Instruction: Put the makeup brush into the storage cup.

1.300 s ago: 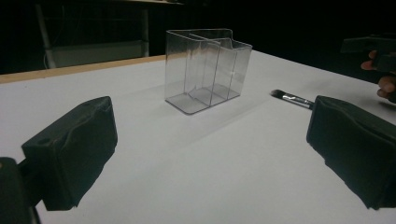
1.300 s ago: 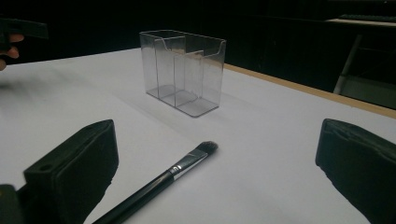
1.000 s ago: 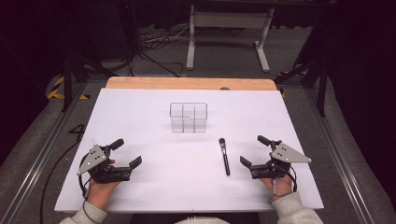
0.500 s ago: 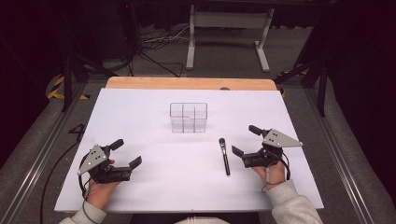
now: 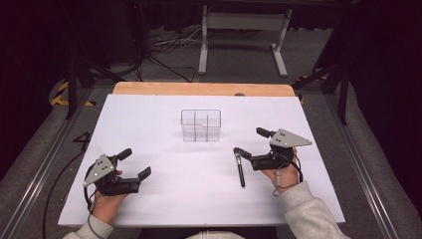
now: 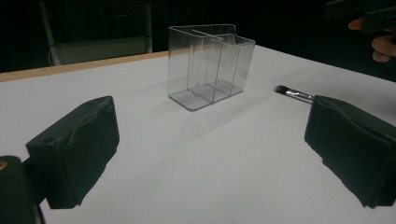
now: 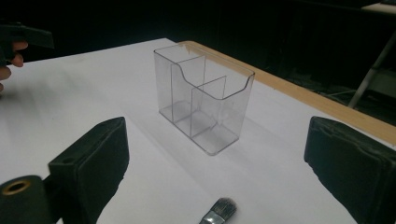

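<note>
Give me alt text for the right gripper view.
An empty clear plastic organizer with dividers stands on a white table, framed by the open right tongs. A makeup brush tip lies just below it.

A clear plastic organizer [image 5: 201,125] stands on a white table [image 5: 159,124] edged in pale wood. Beside it lies a black brush [image 5: 240,168] with a silver ferrule. Both grippers [image 5: 133,163] [image 5: 252,142] are black with grey plates. A grey sleeve [image 5: 308,214] shows.
</note>
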A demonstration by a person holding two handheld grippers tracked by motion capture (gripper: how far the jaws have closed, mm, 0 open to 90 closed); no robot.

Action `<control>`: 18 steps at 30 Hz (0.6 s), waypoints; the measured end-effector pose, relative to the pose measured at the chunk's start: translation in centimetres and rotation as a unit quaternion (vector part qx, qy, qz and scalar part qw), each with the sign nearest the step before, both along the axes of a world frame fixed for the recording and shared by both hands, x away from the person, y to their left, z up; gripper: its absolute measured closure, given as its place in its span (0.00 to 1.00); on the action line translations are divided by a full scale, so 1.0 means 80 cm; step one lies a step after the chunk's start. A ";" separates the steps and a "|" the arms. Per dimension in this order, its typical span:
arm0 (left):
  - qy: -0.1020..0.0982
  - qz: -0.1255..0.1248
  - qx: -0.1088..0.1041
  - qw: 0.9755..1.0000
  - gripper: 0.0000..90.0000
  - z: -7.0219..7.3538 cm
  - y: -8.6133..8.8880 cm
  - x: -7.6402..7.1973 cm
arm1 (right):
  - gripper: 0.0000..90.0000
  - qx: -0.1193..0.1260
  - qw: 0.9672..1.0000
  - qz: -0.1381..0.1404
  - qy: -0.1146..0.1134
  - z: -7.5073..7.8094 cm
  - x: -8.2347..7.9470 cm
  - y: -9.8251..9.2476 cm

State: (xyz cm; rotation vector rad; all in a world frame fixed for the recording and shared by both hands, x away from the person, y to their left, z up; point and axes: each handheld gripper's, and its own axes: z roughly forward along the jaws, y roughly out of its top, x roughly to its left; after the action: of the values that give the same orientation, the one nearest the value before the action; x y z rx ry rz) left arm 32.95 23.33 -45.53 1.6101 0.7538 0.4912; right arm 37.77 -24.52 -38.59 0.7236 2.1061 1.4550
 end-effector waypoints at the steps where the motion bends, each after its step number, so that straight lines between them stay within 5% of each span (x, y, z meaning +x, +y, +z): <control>1: 0.000 0.000 0.001 1.000 0.04 0.000 0.000 0.000 | 0.09 -0.005 1.000 0.001 0.007 0.002 0.002 0.002; 10: 0.000 -0.001 -0.001 1.000 0.04 0.000 0.000 0.000 | 0.12 -0.065 0.994 -0.007 0.087 0.009 0.020 0.015; 18: 0.000 -0.002 -0.002 1.000 0.04 0.000 0.000 0.000 | 0.16 -0.132 0.983 -0.012 0.130 0.021 0.036 0.028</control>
State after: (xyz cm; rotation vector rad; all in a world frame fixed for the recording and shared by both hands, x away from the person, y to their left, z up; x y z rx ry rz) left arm 32.93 23.36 -45.50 1.6075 0.7520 0.4870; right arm 40.63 -22.30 -36.92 0.8671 2.4181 1.0860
